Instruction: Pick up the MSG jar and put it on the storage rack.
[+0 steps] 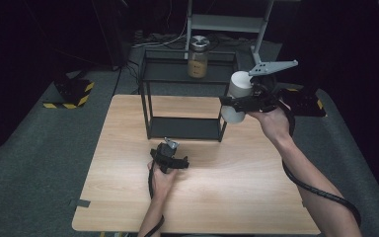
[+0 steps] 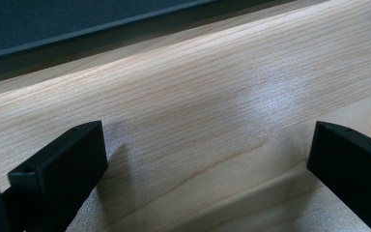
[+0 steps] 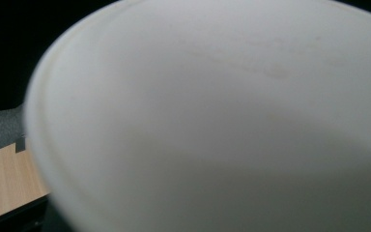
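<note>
White cup (image 1: 239, 97) is clamped in the right gripper (image 1: 232, 102), raised beside the black rack (image 1: 185, 103). Left gripper (image 1: 173, 159) rests released on the counter (image 1: 237, 187) before the rack.

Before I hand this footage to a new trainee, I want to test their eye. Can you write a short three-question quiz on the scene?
1. True or false: the right tool is shut on the white cup.
2. Where does the glass jar stand? A) on the wooden table B) on the top of the black shelf rack C) in the left tool
3. Fill in: the left tool's jaws stand ____ over the bare table.

Key: 1 true; 2 B; 3 open.
</note>
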